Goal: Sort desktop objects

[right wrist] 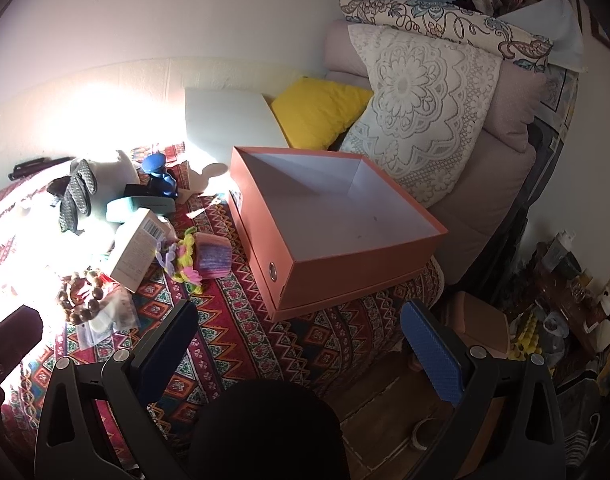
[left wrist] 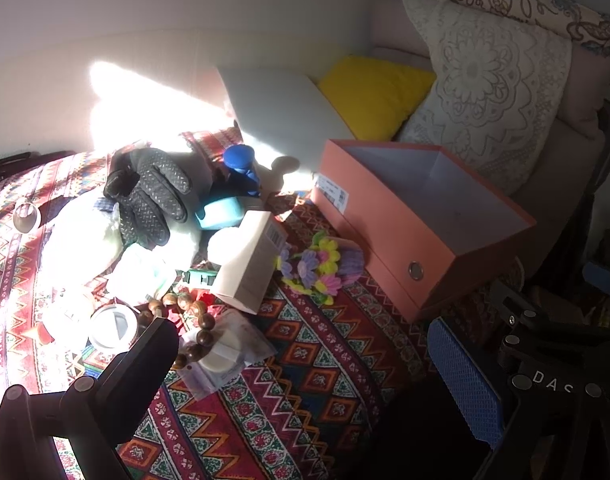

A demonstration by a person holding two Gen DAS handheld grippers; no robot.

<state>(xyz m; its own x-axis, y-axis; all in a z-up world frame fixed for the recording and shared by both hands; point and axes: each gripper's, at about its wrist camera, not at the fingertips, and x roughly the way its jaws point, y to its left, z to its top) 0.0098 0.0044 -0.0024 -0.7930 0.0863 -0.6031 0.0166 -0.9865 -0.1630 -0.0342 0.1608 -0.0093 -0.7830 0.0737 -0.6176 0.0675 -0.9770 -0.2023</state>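
Left gripper (left wrist: 297, 364): fingers spread wide, nothing between them; hangs over the near part of the patterned cloth (left wrist: 313, 380) that covers the surface.
Right gripper (right wrist: 301, 340): also wide open and empty, above the near edge of the surface, just in front of the box.
Bead bracelet (left wrist: 193, 320): brown wooden beads, near-left of the surface, lying over a clear packet (left wrist: 225, 356) and beside a round white lid (left wrist: 113, 326).
Carton (left wrist: 251, 260): pale cardboard, barcode on its end, tilted, just beyond the beads.
Yarn flowers (left wrist: 321, 266): yellow, purple and pink bunch, between the carton and the box, touching neither as far as I can tell.
Orange box (right wrist: 325, 224): open, white interior empty, on the right part of the surface; its near corner overhangs the right edge.
Grey glove (left wrist: 153, 192): on white items in glare, far-left; details washed out.
Teal case (left wrist: 221, 212): behind the carton.
Blue figurine (left wrist: 241, 172): upright, near the far edge.
Cushions: white (left wrist: 281, 108), yellow (left wrist: 373, 96), lace (left wrist: 493, 92), beyond the far edge against the wall.
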